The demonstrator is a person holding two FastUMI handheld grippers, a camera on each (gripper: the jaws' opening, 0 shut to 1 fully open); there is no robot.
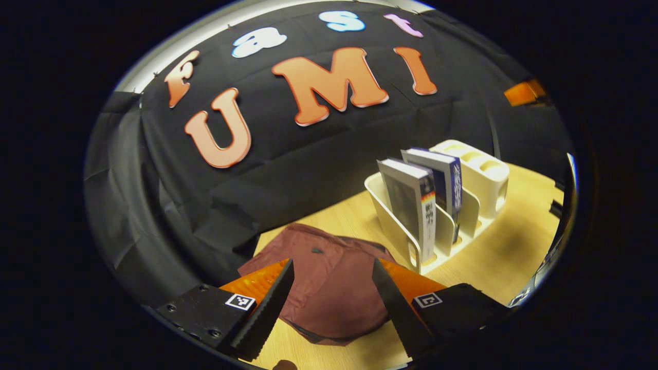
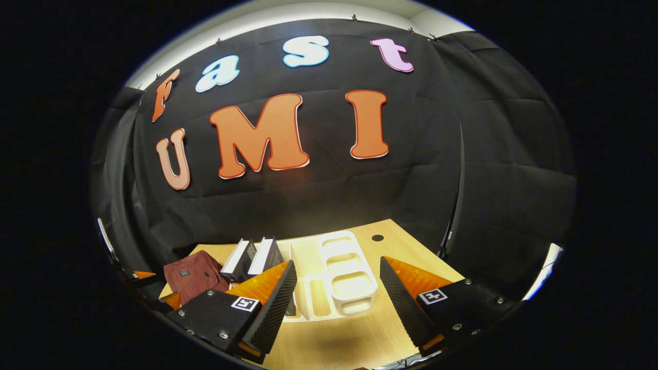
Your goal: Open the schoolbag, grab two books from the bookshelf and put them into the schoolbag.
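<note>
A dark red schoolbag (image 1: 329, 288) lies flat on the wooden table, right ahead of my left gripper (image 1: 334, 288), which is open and hovers above it. To its right stands a cream bookshelf (image 1: 406, 231) with two upright books (image 1: 416, 205) in its slots. In the right gripper view the same bookshelf (image 2: 339, 280) is straight ahead, the two books (image 2: 254, 257) at its left end and the schoolbag (image 2: 193, 277) farther left. My right gripper (image 2: 336, 293) is open above the table, nothing between its fingers. The left gripper (image 2: 139, 277) shows at the far left beside the bag.
The wooden table (image 1: 509, 252) runs to the black cloth wall behind. A small round hole (image 2: 378, 238) marks the tabletop behind the shelf. The shelf's right part has several cup-like compartments (image 2: 349, 277).
</note>
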